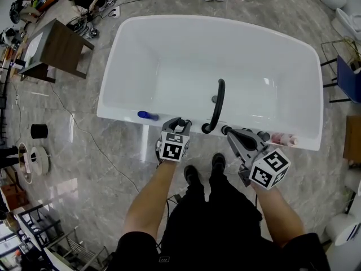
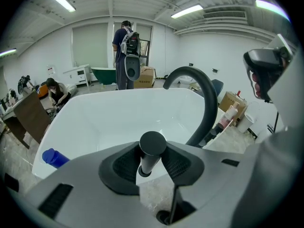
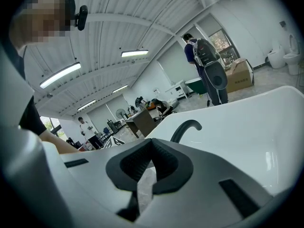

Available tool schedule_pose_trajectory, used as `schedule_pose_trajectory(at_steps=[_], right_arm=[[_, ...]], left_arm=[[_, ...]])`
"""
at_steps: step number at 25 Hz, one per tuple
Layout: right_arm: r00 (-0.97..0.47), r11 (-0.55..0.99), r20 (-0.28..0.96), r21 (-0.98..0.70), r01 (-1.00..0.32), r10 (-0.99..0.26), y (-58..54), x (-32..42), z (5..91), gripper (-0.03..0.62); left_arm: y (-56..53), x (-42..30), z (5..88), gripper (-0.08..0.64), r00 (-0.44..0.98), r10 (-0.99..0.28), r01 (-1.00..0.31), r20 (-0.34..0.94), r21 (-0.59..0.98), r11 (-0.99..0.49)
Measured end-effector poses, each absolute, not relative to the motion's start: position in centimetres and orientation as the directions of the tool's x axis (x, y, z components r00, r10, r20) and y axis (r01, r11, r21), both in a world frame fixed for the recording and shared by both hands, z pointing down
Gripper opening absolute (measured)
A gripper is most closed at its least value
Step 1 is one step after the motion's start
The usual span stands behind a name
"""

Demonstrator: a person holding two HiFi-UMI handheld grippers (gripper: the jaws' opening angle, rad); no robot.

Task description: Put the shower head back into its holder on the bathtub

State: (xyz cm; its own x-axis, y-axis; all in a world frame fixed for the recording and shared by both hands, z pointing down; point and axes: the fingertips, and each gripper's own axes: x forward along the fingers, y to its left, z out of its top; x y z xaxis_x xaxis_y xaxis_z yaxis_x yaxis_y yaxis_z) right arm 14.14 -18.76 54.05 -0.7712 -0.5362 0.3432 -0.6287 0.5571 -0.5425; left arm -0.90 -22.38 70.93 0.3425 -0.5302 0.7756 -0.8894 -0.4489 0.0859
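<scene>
The white bathtub (image 1: 121, 75) stands on the floor, with a black curved spout (image 1: 218, 103) rising from its near rim. The right hand-held gripper (image 3: 151, 145) hovers by that rim, its jaws together and empty. The left hand-held gripper (image 1: 180, 122), about half open, clamps the black-capped shower head (image 2: 152, 148) just left of the spout's base.

Bathtub (image 1: 169, 66) basin lies open from 10 to 2 o'clock of the black faucet (image 1: 219, 100). The faucet arches over the near rim and blocks passage between left gripper (image 1: 180, 122) and right gripper (image 1: 225, 130). Rim obstructions: blue bottle (image 1: 148, 116) at 9 o'clock, pink bottle (image 1: 284, 139) at 4 o'clock. The person's shoes (image 1: 218, 162) occupy the floor at 6 o'clock.
</scene>
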Motion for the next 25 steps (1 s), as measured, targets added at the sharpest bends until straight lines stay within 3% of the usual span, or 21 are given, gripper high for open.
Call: schedule_pose_trajectory(at_steps=[25], right_arm=[[-0.762, 0.562, 0.372, -0.518, -0.644, -0.530, -19.2, 14.3, 55.1, 0.014]], left_arm=[[-21.8, -1.0, 73.6, 0.150, 0.328, -0.466, -0.882, 0.822, 0.089, -0.463]])
